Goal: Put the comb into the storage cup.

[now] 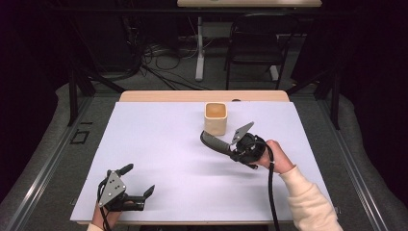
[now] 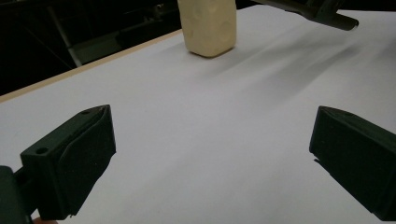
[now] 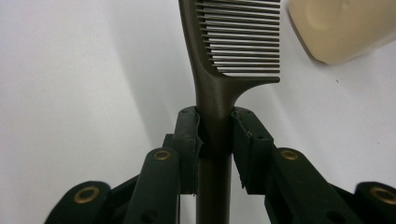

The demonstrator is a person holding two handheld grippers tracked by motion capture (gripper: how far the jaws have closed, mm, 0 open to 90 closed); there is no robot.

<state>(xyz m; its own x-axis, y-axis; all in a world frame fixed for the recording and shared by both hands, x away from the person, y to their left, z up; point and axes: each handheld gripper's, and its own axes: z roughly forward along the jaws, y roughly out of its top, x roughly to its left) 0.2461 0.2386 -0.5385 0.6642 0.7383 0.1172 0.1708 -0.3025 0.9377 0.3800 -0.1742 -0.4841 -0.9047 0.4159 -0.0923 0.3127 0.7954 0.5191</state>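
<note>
Gripping the handle of a dark comb (image 3: pixel 219 88), the right gripper (image 3: pixel 215 128) is held above the white desk (image 1: pixel 159 144), its fingers (image 3: pixel 189 135) pressed against both sides of the handle; the teeth are turned toward a cream square cup (image 1: pixel 215 118) just beside it. No writing can be read. The cup's inside looks bare. The left gripper (image 1: pixel 137 180) is held with fingers wide apart, nothing between them.
</note>
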